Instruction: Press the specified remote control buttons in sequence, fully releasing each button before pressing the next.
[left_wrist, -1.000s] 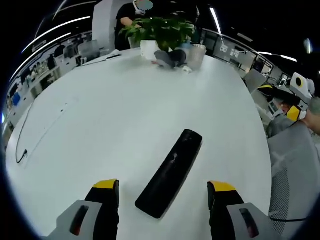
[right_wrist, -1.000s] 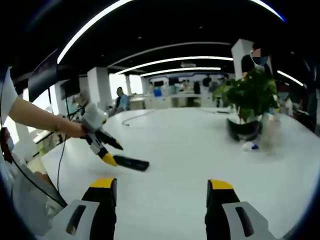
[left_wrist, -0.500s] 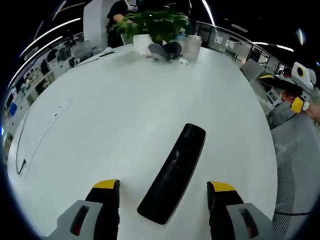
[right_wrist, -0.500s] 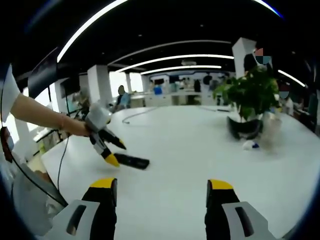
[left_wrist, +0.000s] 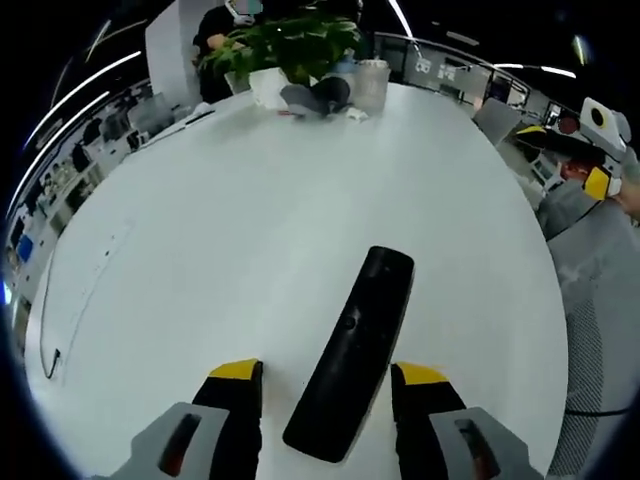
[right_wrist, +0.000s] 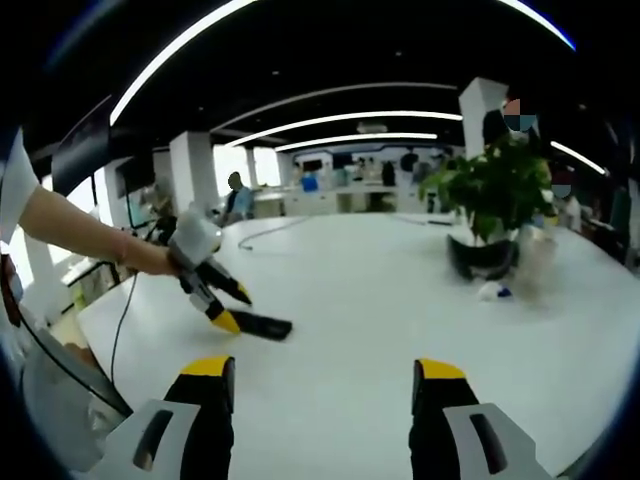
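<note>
Between the parted left tongs (left_wrist: 325, 375), black remote (left_wrist: 355, 345) on white table (left_wrist: 200, 250)

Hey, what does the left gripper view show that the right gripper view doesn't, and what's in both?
The left gripper view looks down the length of the black remote, lying between the left gripper's open jaws, and takes in a grey mesh chair at the table edge. The right gripper view gives the wider room: ceiling light strips, white pillars, and a person's forearm holding the left gripper. Both share the white table, the remote, the potted plant, and each other's gripper.
</note>
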